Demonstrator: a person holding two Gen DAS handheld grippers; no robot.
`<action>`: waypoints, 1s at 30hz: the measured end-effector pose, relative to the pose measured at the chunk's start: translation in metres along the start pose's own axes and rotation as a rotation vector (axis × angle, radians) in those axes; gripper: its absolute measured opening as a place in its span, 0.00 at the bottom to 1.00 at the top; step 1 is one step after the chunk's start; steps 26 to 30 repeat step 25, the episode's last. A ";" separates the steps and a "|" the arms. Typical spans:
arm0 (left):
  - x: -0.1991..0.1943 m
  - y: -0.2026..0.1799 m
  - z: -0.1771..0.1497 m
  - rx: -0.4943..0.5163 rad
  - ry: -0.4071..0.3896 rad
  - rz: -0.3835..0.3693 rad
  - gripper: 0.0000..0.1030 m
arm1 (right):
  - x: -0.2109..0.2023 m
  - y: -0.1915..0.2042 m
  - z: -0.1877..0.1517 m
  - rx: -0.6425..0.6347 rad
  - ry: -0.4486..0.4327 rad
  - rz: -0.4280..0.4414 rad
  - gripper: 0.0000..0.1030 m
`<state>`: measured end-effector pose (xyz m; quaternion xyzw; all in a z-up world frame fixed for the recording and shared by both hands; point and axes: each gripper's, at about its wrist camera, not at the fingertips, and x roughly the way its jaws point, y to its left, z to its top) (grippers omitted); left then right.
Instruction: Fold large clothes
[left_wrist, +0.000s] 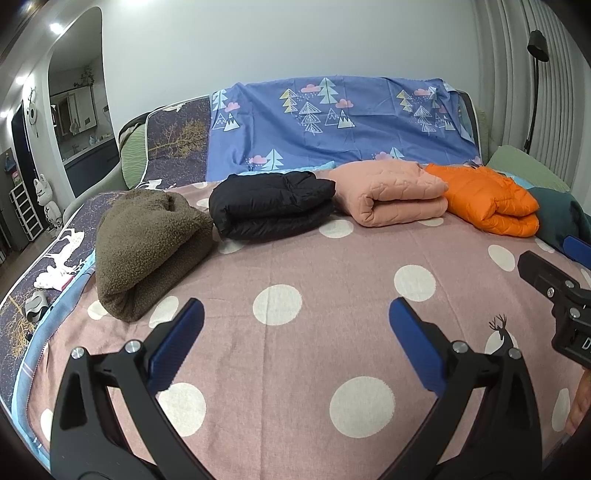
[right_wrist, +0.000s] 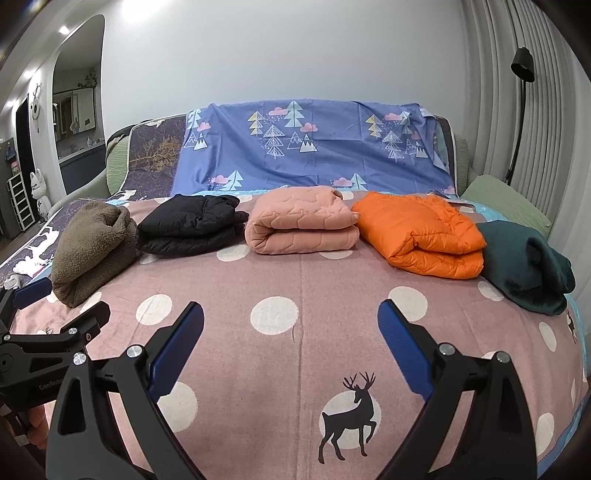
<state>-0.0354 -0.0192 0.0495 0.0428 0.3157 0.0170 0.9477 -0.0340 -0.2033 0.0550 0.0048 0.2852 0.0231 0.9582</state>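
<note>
Several folded garments lie in a row across the far part of a pink polka-dot bedspread (right_wrist: 295, 291): a brown fleece (left_wrist: 147, 240) (right_wrist: 92, 243), a black puffer jacket (left_wrist: 273, 206) (right_wrist: 192, 225), a pink quilted piece (left_wrist: 391, 197) (right_wrist: 301, 225), an orange puffer jacket (left_wrist: 487, 203) (right_wrist: 421, 236) and a dark green garment (right_wrist: 524, 266) (left_wrist: 557, 214). My left gripper (left_wrist: 295, 310) hovers open over the bare spread, nothing between its blue pads. My right gripper (right_wrist: 290, 312) is open too, short of the pink piece. Each gripper shows at the edge of the other's view.
A blue tree-print sheet (right_wrist: 314, 147) drapes the sofa back behind the row. A green cushion (right_wrist: 506, 203) lies at the far right under a black floor lamp (right_wrist: 521, 110). At left, the bed edge drops to a floor with a white cat figure (left_wrist: 48, 206) and shelves.
</note>
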 end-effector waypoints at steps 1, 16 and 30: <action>0.000 0.000 0.000 -0.001 -0.001 0.000 0.98 | 0.000 0.000 0.000 0.001 0.000 0.000 0.92; 0.002 -0.001 -0.001 -0.002 0.015 -0.003 0.98 | 0.002 0.001 -0.003 0.000 0.008 -0.004 0.92; 0.007 -0.005 -0.003 0.007 0.030 -0.003 0.98 | 0.006 0.003 -0.006 -0.008 0.019 -0.015 0.92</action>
